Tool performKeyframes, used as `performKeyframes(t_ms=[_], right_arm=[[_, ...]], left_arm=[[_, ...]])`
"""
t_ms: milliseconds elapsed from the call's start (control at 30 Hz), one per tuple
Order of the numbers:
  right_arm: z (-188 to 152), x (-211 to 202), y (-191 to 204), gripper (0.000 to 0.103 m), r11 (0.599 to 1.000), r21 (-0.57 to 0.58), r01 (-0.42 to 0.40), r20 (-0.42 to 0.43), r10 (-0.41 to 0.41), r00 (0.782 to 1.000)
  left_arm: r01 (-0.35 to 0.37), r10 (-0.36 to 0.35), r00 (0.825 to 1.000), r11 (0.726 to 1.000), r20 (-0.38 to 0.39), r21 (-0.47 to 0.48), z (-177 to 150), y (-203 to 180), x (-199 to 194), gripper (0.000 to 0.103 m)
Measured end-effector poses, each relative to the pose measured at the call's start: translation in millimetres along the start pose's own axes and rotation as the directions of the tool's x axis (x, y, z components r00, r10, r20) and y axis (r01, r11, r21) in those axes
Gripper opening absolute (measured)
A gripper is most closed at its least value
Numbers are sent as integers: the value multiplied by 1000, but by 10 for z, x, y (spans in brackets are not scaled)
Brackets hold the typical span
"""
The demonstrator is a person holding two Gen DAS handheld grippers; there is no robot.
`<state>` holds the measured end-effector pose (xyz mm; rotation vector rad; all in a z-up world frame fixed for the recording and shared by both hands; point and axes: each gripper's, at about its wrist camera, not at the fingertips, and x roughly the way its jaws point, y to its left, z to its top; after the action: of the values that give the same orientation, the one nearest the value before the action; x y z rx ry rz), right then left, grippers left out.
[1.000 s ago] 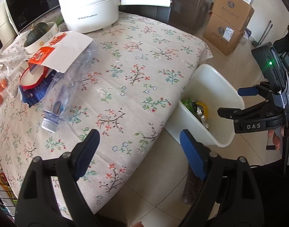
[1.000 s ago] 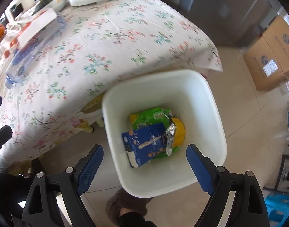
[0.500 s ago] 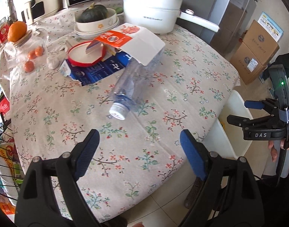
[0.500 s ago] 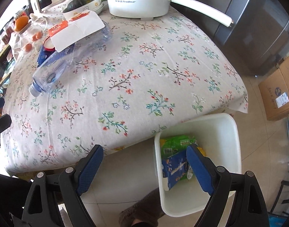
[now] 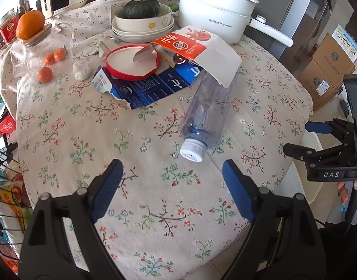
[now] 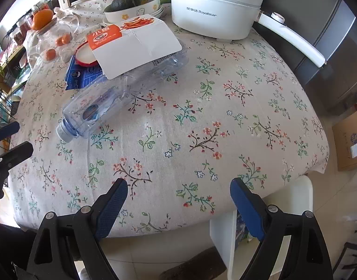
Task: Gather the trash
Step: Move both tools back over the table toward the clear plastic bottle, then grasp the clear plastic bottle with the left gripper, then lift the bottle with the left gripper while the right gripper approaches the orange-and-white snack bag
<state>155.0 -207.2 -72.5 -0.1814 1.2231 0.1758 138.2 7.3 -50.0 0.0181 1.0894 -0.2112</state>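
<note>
An empty clear plastic bottle point(image 5: 208, 114) point(image 6: 122, 93) lies on its side on the flowered tablecloth point(image 5: 141, 163), white cap toward me. A torn orange-and-white carton flap point(image 5: 199, 49) point(image 6: 134, 44) rests over its far end. Beside it lie a flattened blue carton point(image 5: 152, 86) and a red-rimmed lid point(image 5: 131, 61). My left gripper point(image 5: 171, 179) hovers open above the cloth, just short of the cap. My right gripper point(image 6: 178, 198) is open over the table's near edge, holding nothing. The white bin point(image 6: 302, 200) stands on the floor beside the table, mostly hidden.
At the table's far side stand a white electric pot point(image 5: 215, 16) with a long handle, a bowl stack holding a dark squash point(image 5: 141, 9), a glass jar with an orange point(image 5: 30, 24) on top, and loose small oranges. Cardboard boxes point(image 5: 327, 70) stand on the floor at right.
Both grippers swung from over the bin and floor to above the table. The bottle and cartons now sit centred ahead of the left gripper. The bin slid to the frame edge.
</note>
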Motion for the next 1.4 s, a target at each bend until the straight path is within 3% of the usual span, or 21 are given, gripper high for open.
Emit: performKeyframes(t_ms=[333,733,800,1000,1167,1400], right_arm=[[79,157,-184,91,999,32,11,-25,-10,1000],[-21,179,-485,91,996,87,24,-45,-20,999],[-33,182,-490,91,996,90,25,-49,-21,999],[-54,133,-499,91,996,90,22,-40,-19,999],[-41,43,-539,91,994,105,13,-13,-12,1000],[-91,-122,-581,91,991,136,-10,30,6,1000]], left_arm=[[63,-60,998,993,-29,100,476,-269,430,83],[95,-87,993,989,-75,114,798,-502,964,75],[121,-112,989,988,-99,97,780,-506,1018,70],[125,-111,986,986,-121,108,626,-516,882,68],[141,-124,983,982,-133,126,372,-489,649,67],[218,-201,971,967,-132,133,20,-588,223,64]])
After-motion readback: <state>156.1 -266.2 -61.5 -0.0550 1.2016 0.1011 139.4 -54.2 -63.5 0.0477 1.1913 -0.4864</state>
